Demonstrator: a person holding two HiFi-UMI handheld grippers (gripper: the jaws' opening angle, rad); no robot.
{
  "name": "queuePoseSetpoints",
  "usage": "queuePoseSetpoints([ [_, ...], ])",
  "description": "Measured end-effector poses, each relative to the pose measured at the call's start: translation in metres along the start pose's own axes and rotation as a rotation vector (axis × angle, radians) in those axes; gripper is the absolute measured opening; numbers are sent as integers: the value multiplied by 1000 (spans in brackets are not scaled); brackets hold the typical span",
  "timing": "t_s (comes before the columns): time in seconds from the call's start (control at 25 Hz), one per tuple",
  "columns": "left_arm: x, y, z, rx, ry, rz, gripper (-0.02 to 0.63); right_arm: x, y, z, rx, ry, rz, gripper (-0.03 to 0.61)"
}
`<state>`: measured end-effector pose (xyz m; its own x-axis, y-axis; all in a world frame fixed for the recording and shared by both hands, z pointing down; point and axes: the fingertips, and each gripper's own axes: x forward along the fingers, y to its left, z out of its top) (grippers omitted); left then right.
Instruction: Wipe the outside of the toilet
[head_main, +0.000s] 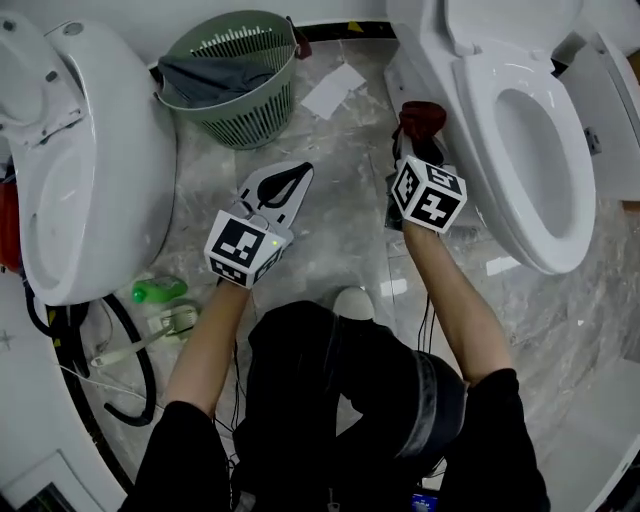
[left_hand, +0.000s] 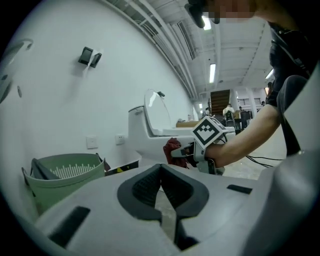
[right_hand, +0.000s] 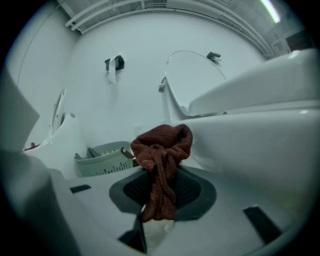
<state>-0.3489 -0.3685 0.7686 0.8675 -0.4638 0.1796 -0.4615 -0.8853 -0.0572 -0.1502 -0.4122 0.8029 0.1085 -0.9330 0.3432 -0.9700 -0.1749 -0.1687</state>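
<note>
Head view: the person's dark lap (head_main: 340, 400) fills the bottom. Ahead, the right gripper (head_main: 420, 148) holds a red cloth (head_main: 422, 118) just beside the toilet (head_main: 478, 110), low on its outer wall, seemingly placed for wiping

Left gripper view: the left gripper (left_hand: 161, 175) hangs aside, jaws pressed together, empty

Right gripper view: the jaws pinch the bunched cloth, the white bowl close alongside
</note>
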Motion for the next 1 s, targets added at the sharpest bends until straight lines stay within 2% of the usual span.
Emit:
queuePoseSetpoints([
  [0.2,-15,17,-2,-7,0,38,3,30,-6,-1,44,20,-57,104],
  [0.44,-16,16,-11,-1,13,23,3,46,-25,-9,87,35,-121,104],
  [0.76,-15,23,-10,20,23,6,3,30,-38,-17,148,2,-170,104],
  [1.0,-1,9,1,45,6,-45,3,4,-45,-25,167,-8,-173,104],
])
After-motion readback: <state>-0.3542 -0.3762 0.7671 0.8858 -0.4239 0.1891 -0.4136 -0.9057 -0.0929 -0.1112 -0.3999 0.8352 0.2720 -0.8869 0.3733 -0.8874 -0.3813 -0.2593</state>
